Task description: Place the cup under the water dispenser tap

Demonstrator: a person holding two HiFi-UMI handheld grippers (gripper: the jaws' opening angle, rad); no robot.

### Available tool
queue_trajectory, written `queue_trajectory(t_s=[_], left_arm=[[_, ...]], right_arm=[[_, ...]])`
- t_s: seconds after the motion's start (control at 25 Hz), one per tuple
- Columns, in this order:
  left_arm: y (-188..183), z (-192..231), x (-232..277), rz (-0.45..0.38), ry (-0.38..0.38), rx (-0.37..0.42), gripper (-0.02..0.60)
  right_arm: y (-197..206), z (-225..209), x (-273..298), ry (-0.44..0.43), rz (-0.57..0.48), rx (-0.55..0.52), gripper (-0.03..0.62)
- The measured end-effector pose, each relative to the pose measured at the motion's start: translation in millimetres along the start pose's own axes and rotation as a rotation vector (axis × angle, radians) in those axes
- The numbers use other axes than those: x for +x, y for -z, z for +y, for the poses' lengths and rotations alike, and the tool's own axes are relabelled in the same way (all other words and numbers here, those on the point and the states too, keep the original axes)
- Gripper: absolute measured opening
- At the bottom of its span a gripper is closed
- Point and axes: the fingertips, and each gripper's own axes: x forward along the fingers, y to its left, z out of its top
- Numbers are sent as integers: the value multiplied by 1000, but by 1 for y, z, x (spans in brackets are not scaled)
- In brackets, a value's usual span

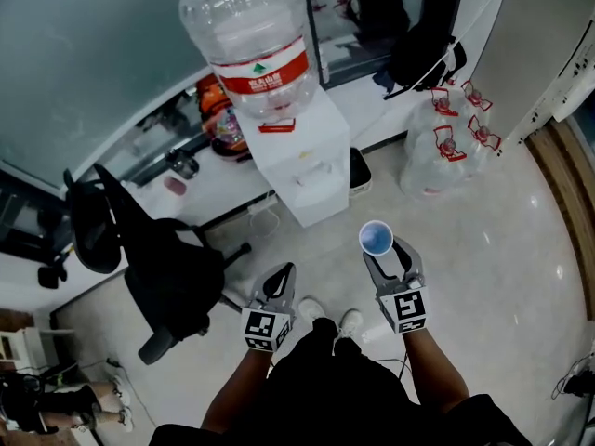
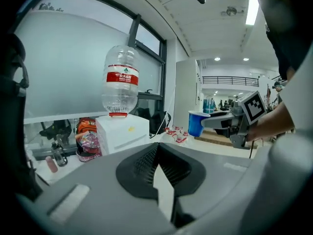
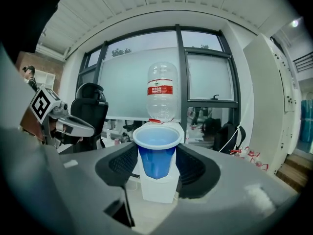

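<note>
The cup (image 3: 156,153) is sitting upright, clamped in the right gripper (image 1: 383,251), before the water dispenser (image 1: 307,161). The left gripper's (image 1: 282,275) jaws are touching.

Pale floor (image 1: 325,249) is lying open straight ahead, running up to the front of the water dispenser (image 1: 311,170). A black office chair (image 1: 158,258) is standing left of that lane, one leg of its base reaching toward the dispenser's foot. On the right, a heap of empty water jugs (image 1: 446,142) is crowding the wall, and a small bin (image 1: 359,170) is sitting just beside the dispenser. The big bottle (image 1: 251,40) is looming over the dispenser's top, and a low white ledge (image 1: 223,179) is closing off the back.
</note>
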Motion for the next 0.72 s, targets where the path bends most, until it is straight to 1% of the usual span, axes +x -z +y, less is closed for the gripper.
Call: queue_trajectory(t_s=[0.16, 0.24, 0.32, 0.44, 0.6, 0.72], left_arm=[[-2, 31, 2, -21, -24, -10, 20], [-3, 45, 2, -20, -38, -17, 20], [-1, 58, 3, -9, -51, -8, 20], [0, 78, 9, -21, -58, -14, 20], [8, 103, 8, -51, -58, -40, 20], [22, 113, 15, -59, -55, -59, 20]], right_arm=[[-3, 19, 30, -4, 24, 10, 244], [-3, 27, 44, -11, 44, -10, 244], [-2, 33, 57, -19, 60, -32, 244], [1, 37, 80, -31, 78, -53, 244], [10, 52, 110, -51, 99, -49, 244], [16, 59, 128, -56, 108, -45, 244]])
